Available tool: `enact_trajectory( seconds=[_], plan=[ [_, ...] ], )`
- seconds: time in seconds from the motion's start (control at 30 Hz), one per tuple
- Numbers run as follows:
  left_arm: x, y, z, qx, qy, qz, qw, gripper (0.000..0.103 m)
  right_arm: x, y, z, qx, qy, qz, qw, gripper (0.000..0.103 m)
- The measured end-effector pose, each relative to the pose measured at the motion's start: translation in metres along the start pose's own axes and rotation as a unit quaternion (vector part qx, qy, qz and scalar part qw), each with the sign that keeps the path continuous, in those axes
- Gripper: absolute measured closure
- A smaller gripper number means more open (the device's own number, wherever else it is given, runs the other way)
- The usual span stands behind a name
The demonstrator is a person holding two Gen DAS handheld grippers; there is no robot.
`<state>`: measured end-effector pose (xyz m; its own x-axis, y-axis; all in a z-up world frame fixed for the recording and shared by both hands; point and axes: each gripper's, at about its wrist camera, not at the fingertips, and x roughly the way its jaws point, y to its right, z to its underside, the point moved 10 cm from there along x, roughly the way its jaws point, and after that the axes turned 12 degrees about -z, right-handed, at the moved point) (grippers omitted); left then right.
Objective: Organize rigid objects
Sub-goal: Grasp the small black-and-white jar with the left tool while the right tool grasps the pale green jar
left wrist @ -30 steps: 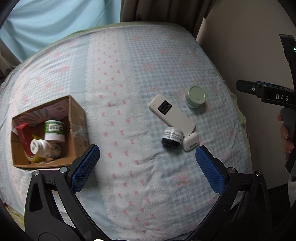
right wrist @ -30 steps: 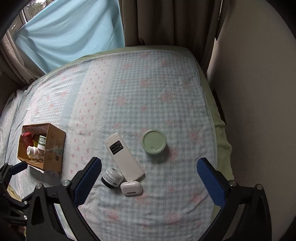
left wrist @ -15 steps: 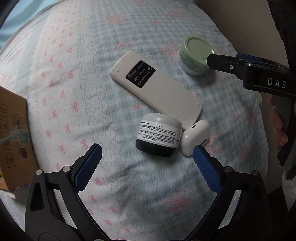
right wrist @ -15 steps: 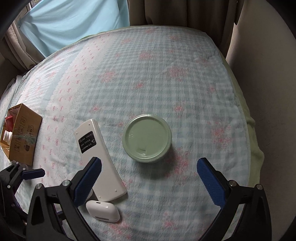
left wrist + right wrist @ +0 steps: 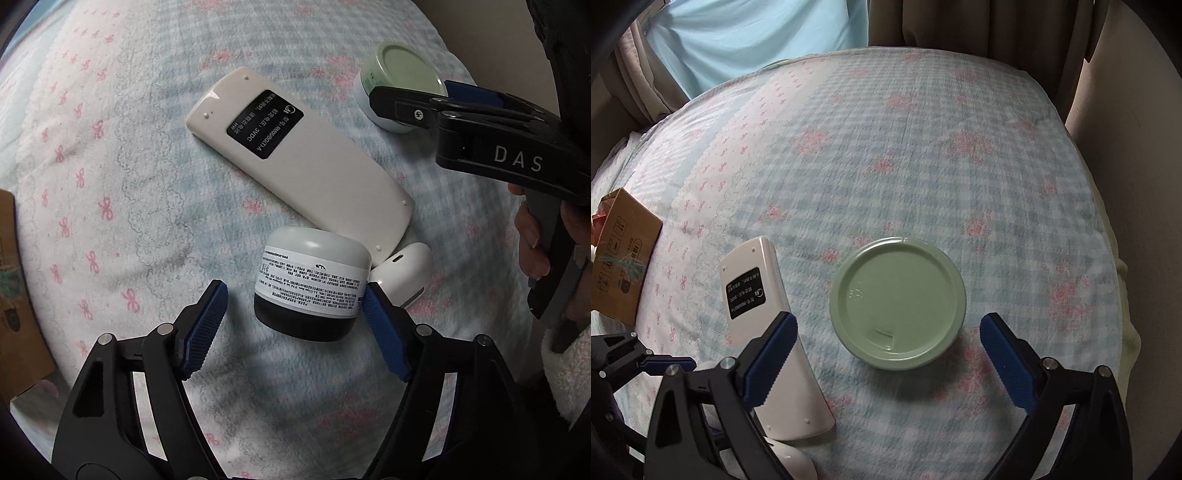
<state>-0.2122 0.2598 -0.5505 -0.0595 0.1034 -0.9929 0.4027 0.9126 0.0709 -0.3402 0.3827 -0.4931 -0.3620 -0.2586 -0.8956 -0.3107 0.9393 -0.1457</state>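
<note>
Jar (image 5: 312,286) between left gripper (image 5: 295,325) fingers.

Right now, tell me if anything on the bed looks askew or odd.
The remote lies face down, its label side up. The small jar and white case crowd against its end. Nothing is spilled or damaged.

Your light is soft and dim, coming through the pale curtain (image 5: 757,40) at the far left. Shadows under the jar (image 5: 314,284) and green lid (image 5: 897,308) stay faint. Fisheye bends the bed (image 5: 923,147) edges; corners go black, and the bedding's print looks slightly soft.
</note>
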Motion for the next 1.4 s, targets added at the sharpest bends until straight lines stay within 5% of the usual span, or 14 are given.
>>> enact_trajectory(
  seconds=[0.17,0.33,0.47,0.6,1.4],
  plan=[
    [0.009,0.005,0.001,0.016,-0.011,-0.002,0.9998,0.037,0.006,0.002,-0.001,-0.007,-0.006,0.004,1.0,0.021],
    [0.007,0.01,0.0,0.026,-0.003,-0.001,0.9997,0.048,0.01,0.005,-0.004,-0.002,-0.002,0.007,1.0,0.022],
    [0.008,0.009,-0.001,0.025,-0.004,-0.001,0.9997,0.049,0.014,0.005,-0.003,0.003,0.001,0.007,1.0,0.023],
    [0.007,0.008,0.0,0.028,0.0,0.001,0.9996,0.049,0.016,0.01,-0.005,0.011,0.004,0.025,1.0,0.036],
    [-0.035,-0.024,-0.008,-0.023,0.058,0.018,0.9979,0.049,-0.015,0.013,-0.001,0.063,0.037,0.034,0.997,0.037]
  ],
)
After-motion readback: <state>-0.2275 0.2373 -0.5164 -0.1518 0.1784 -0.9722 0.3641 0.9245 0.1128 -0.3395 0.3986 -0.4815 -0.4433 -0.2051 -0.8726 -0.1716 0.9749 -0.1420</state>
